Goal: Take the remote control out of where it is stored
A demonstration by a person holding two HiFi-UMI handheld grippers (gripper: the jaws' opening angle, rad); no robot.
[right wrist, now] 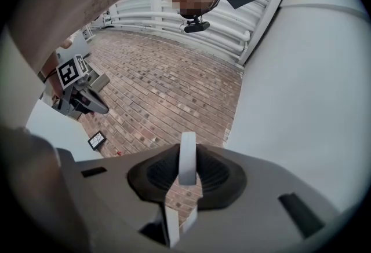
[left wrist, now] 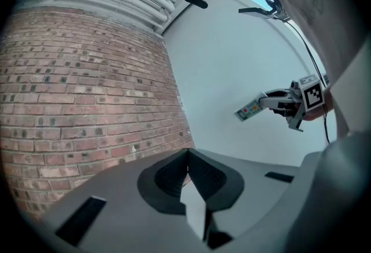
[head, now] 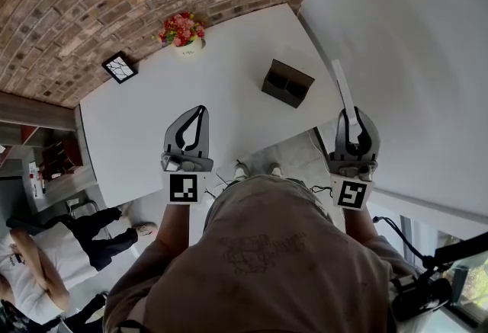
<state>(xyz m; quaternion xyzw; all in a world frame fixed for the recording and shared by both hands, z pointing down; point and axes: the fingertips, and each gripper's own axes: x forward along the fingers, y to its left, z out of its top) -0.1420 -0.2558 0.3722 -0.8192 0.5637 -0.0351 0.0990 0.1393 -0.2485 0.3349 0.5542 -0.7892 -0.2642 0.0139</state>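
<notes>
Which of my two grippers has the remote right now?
The right gripper, shut on the white remote that sticks out past its tips. The left gripper has its fingers together with nothing between them.

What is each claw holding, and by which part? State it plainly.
The right claw grips the remote control by one end, with the button end sticking out past the jaws. The left claw is shut and holds nothing.

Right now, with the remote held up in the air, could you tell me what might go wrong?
The right hand-held gripper pinches the slim white remote control only at one end, so it could pivot or slip. It hangs near the white table's edge, so a drop might reach the floor.
</notes>
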